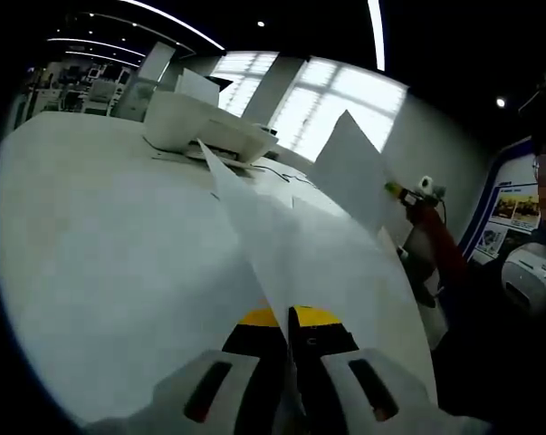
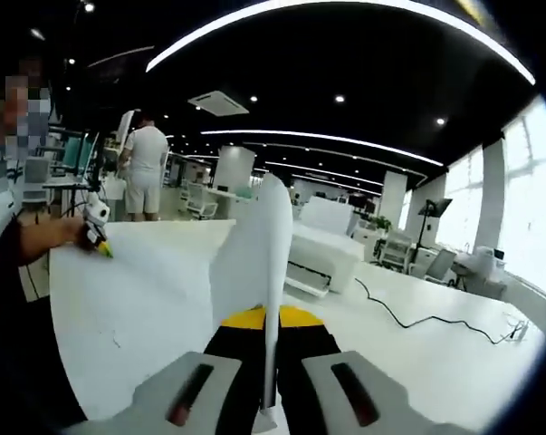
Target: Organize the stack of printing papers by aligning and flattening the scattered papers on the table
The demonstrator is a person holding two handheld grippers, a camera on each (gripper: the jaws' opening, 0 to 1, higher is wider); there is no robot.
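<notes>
Left gripper [image 1: 289, 362]: fingers [image 1: 214, 385] clenched on a paper sheet [image 1: 291, 245]; sheet edge is pinched between them and rises away from the camera, bowed, toward the printer.
Right gripper [image 2: 269, 381]: fingers [image 2: 349, 390] clenched on the same kind of paper sheet [image 2: 254, 263], seen edge-on, standing upright between them.
Other gripper seen: in left gripper view the right gripper [image 1: 416, 188] is seen at far side w/ yellow-green tip, held at the paper's raised far corner; in right gripper view the left gripper [image 2: 98, 227] is seen at left, at the paper's edge, w/ a hand [image 2: 69, 234] behind it.
Paper position: held up off the table [image 1: 100, 272] between both grippers; wide white face is spread toward the left in right gripper view [image 2: 137, 299]. Whether it is one sheet or several cannot be told.
Printer [image 1: 205, 127]: white, on table beyond the paper; also seen in right gripper view [image 2: 322, 249], just right of the upright sheet.
Cable [image 2: 426, 322]: black, laid across table [image 2: 417, 362] to right of printer.
Background: person [image 2: 146, 172] in white top standing well apart, back turned; posters [image 1: 512, 208] on wall at right.
</notes>
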